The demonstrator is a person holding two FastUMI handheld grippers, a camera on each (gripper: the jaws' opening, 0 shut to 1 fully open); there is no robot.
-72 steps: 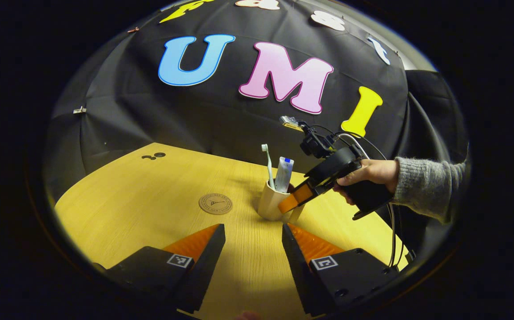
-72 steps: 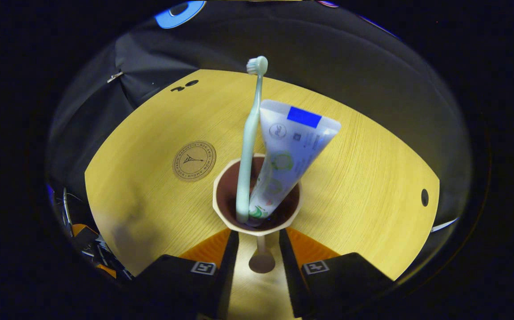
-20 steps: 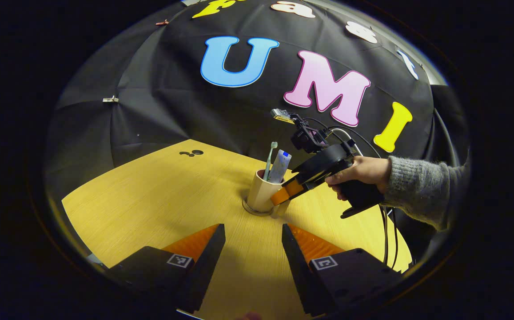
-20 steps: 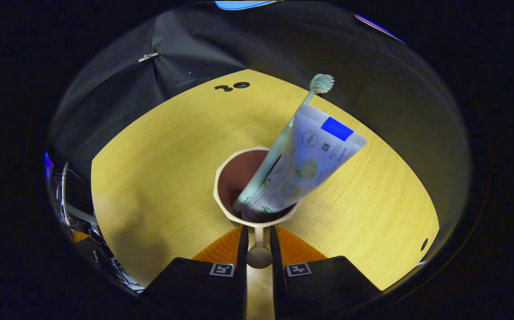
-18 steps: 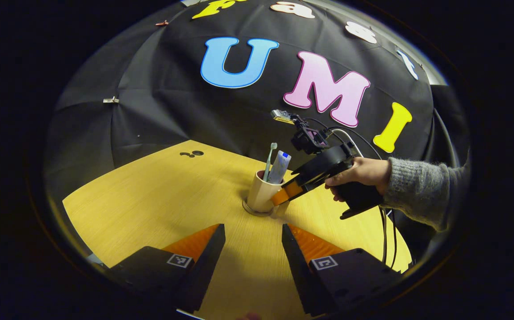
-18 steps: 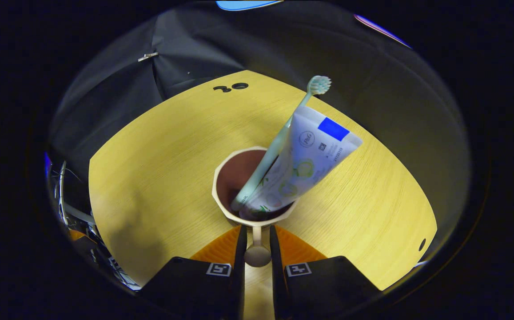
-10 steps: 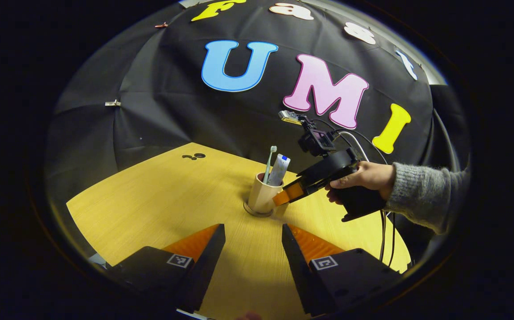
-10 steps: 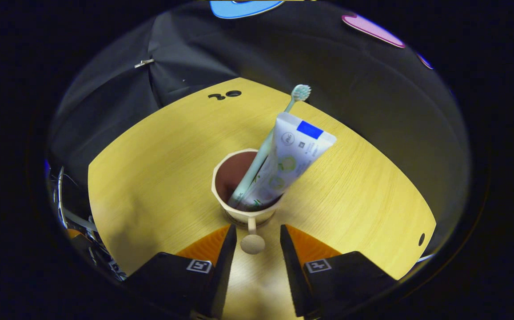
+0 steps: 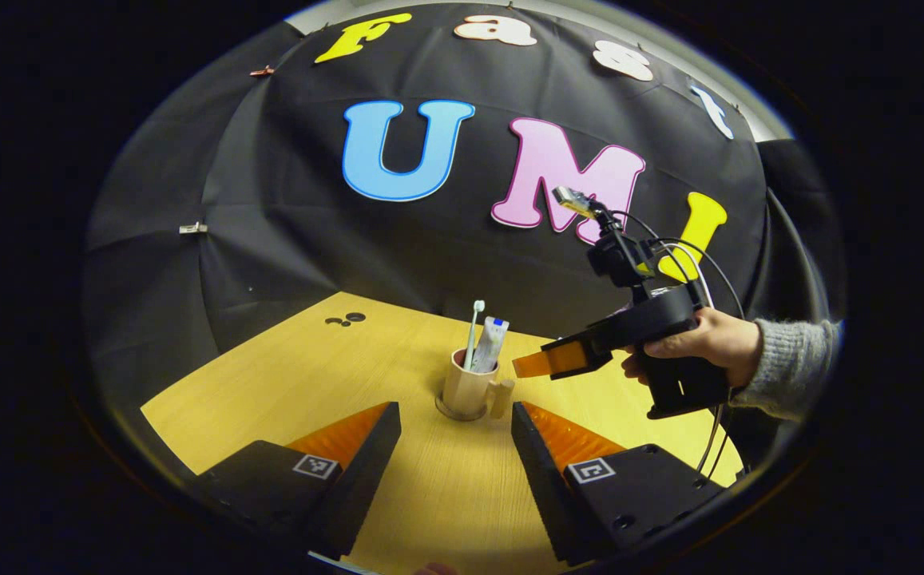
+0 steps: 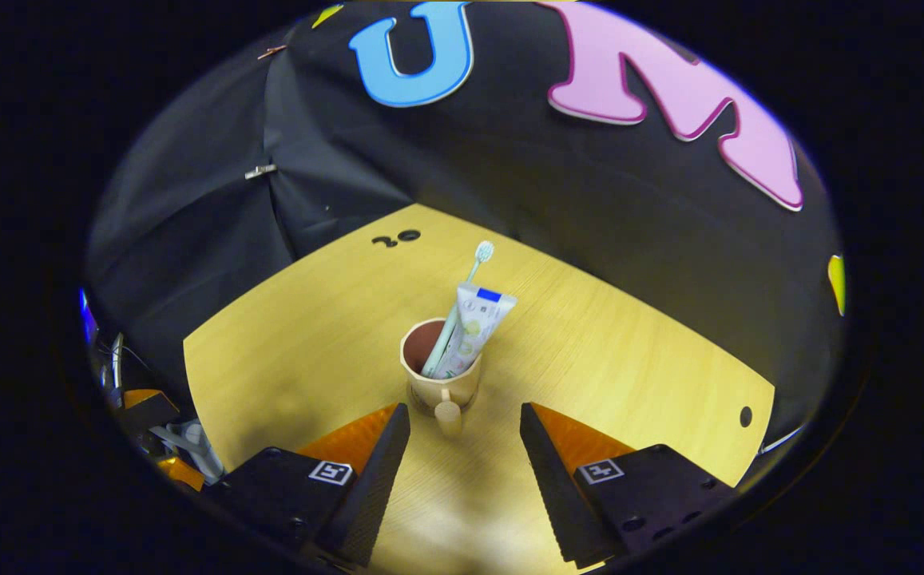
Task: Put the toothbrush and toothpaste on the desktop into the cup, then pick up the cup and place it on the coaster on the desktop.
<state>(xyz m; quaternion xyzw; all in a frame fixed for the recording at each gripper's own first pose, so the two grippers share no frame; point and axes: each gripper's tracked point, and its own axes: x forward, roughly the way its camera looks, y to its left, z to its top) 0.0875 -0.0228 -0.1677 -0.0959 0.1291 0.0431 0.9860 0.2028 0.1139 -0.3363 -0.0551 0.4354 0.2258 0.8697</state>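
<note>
Cup (image 10: 439, 374) stands upright on the coaster (image 9: 462, 414) near the middle of the desk (image 10: 629, 359), with the toothbrush (image 10: 462, 299) and toothpaste (image 10: 471, 326) leaning inside it, its handle facing the right tongs (image 10: 462, 423). Those tongs are spread wide and apart from the handle; the left tongs (image 9: 455, 423) are spread too, holding nothing, short of the cup. Judging by this, the placing looks done and the step in hand is the retreat. Done well, it means drawing the right tongs straight away, fingers kept wide, so nothing clips the handle or tips the leaning load.
</note>
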